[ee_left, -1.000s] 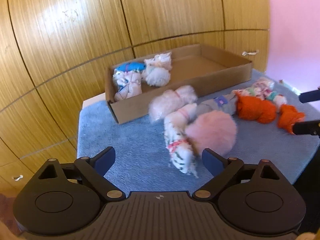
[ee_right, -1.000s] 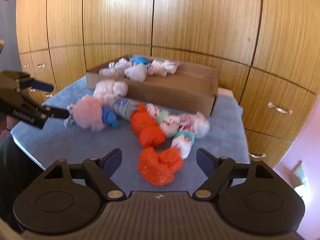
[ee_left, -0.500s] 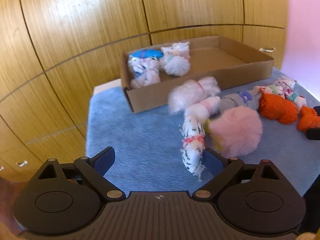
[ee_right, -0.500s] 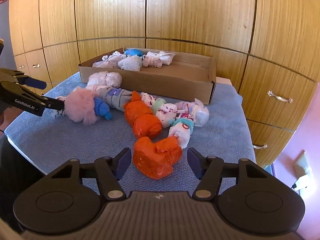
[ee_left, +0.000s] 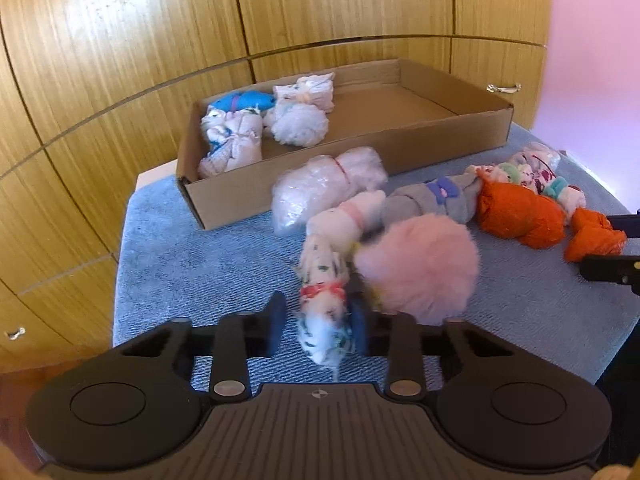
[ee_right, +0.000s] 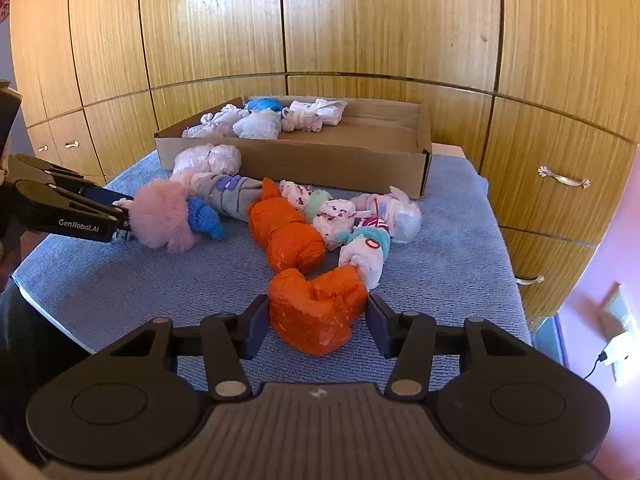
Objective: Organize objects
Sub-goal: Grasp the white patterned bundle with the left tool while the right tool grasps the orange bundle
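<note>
**Both tongs closing on sock bundles**

The left gripper (ee_left: 318, 330) has just been closing and now stands narrow around the near end of a white spotted sock bundle (ee_left: 324, 280). The right-hand pad touches it; the left-hand pad looks a little apart, blurred, so a firm pinch cannot be told. Just right of these tongs lies a fluffy pink bundle (ee_left: 418, 266), touching the spotted one.

The right gripper (ee_right: 316, 322) has also been closing, with an orange bundle (ee_right: 316, 312) between its pads; both pads meet its sides. Just beyond it lie a second orange bundle (ee_right: 286, 232) and a white and teal bundle (ee_right: 366, 254).

Further ahead of both tongs, a cardboard box (ee_right: 296, 166) stands on the blue towel (ee_right: 440, 264), with several pale bundles at its left end.
</note>
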`<state>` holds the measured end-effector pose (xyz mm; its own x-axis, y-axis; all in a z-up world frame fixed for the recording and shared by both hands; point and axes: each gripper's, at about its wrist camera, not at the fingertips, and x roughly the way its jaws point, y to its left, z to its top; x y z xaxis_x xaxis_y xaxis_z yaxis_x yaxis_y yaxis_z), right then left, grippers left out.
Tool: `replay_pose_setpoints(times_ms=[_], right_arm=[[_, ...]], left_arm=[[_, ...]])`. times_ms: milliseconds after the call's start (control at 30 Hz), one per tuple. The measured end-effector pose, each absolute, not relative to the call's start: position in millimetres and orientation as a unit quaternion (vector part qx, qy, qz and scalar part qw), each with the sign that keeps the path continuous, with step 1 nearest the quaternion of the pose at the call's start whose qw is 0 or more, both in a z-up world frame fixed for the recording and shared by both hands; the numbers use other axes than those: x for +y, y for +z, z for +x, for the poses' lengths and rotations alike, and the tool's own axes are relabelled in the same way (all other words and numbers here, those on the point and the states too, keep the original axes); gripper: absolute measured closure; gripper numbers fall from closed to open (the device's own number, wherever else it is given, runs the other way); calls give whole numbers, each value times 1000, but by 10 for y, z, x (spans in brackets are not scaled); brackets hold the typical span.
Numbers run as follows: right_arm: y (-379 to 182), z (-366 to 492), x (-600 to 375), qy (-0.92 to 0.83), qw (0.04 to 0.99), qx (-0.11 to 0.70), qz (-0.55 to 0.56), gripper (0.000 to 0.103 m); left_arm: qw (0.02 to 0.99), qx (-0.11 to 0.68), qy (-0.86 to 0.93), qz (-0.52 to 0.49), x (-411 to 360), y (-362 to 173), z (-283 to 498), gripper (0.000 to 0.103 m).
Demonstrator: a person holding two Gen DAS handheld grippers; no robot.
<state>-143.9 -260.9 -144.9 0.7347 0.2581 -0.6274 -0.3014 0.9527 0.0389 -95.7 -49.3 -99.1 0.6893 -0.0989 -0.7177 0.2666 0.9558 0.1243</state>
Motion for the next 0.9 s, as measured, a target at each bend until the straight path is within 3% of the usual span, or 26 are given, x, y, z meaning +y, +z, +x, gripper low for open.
replay_pose_setpoints(times_ms=[433,900], right_arm=[[-1292,-1504,-2771,156,934,319,-33,57],[-684,-1203,-3055,154,951,257,-73,57]], left_arm=[[917,378,-88,89,-318,-830,-985,72],[932,336,-106,79,-171,-117,-746,72]])
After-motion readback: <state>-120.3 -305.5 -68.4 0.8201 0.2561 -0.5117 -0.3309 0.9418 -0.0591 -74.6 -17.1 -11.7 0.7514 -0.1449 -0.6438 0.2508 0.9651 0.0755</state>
